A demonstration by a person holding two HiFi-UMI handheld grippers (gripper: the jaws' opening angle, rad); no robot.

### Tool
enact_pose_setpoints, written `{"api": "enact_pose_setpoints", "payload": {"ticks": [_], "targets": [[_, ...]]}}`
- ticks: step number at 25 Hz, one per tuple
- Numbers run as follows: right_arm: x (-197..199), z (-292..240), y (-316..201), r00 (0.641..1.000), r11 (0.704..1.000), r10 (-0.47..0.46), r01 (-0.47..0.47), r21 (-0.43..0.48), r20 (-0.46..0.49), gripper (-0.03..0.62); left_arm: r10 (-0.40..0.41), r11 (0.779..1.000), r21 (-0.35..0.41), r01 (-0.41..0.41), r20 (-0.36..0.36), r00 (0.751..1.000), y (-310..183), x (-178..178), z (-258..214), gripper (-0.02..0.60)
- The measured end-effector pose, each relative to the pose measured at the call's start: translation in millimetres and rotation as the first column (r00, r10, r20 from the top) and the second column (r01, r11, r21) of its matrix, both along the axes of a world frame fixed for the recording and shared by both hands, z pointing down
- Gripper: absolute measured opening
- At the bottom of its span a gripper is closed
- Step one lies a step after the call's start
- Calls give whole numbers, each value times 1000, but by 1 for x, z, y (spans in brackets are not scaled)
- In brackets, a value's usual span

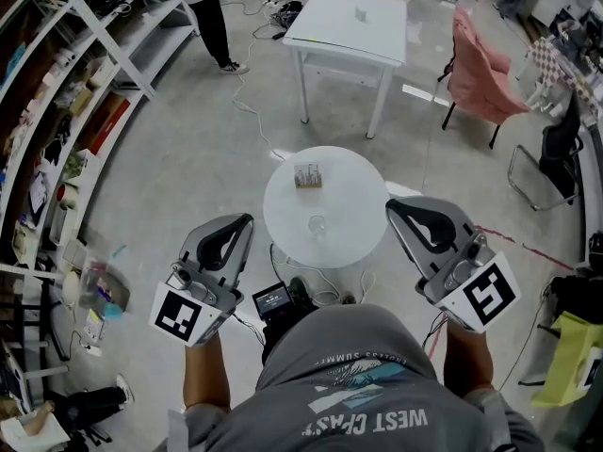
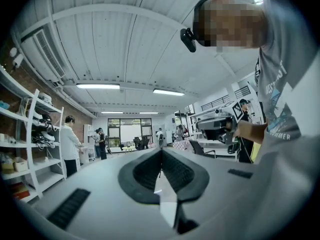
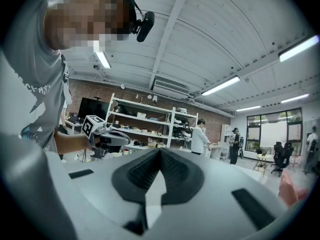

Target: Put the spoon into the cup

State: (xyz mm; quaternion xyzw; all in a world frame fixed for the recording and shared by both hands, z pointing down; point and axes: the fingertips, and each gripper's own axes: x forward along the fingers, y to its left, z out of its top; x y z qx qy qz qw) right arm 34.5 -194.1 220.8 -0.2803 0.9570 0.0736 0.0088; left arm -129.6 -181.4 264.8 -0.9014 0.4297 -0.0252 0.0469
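Below me stands a small round white table. A clear glass cup stands near its middle, and a small brown holder with thin items in it stands behind the cup; I cannot make out a spoon. My left gripper is held over the floor off the table's left edge, shut and empty. Off the right edge my right gripper is also shut and empty. Both gripper views point up at the ceiling, with the left gripper and right gripper jaws closed together; table and cup are hidden there.
A white rectangular table stands beyond the round one, with a pink-draped chair to its right. Shelving lines the left wall, and a person stands near it. Cables and a small device lie at my feet.
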Motion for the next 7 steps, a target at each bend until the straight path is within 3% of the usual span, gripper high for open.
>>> {"api": "enact_pose_setpoints", "payload": {"ticks": [7], "targets": [[4, 6, 0, 1000, 1000, 12, -12, -3, -1, 2, 9, 1000, 8, -9, 1, 1000, 0, 2, 1, 5]]}}
